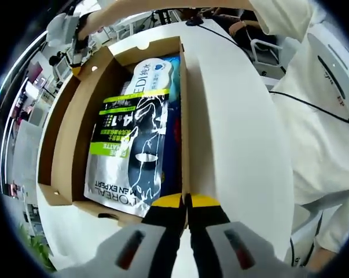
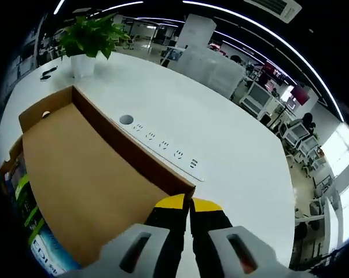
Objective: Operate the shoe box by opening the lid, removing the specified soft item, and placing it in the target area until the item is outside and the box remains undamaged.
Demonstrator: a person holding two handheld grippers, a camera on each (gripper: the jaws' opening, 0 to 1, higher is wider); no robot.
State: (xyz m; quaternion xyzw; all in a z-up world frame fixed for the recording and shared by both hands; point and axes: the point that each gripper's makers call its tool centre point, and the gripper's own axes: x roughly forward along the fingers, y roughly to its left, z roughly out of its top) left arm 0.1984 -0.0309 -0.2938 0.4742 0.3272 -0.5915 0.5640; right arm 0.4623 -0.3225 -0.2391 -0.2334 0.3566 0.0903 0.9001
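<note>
Item: brown corrugated cardboard shoe box [image 1: 64, 156], lying open on a white tabletop [image 2: 232, 150], its hinged lid [image 2: 87, 179] swung back and standing up from the far long edge.

Contents: a silver and black soft sachet pack [image 1: 131, 150] with a lime-green band lies flat on the box floor, on top of a white pack [image 1: 154, 72] and something blue beneath. It is still inside the box, so removal is not yet done.

Tools: left gripper [image 1: 184, 204], yellow-tipped black jaws drawn narrow onto the edge of the box's side wall, apparently pinching it. Right gripper [image 2: 190, 205], jaws likewise narrow, at the lid's corner edge, apparently holding the lid back.

Handling advice, as a judgement: keep the lid grip light so the hinge crease does not tear. Free one tool, come down on the sachet's near edge, pinch film only and lift it flat and clear of the walls.

Legible writing: "L'OREAL" and "MEN EXPERT" upside down on the sachet, a large "4 in 1"-like mark, and Chinese lines too small to read. "EDI" shows on the white pack.

Also present: potted green plant [image 2: 90, 40]; recessed socket strip [image 2: 162, 145]; a person's white sleeve [image 1: 324, 116]
</note>
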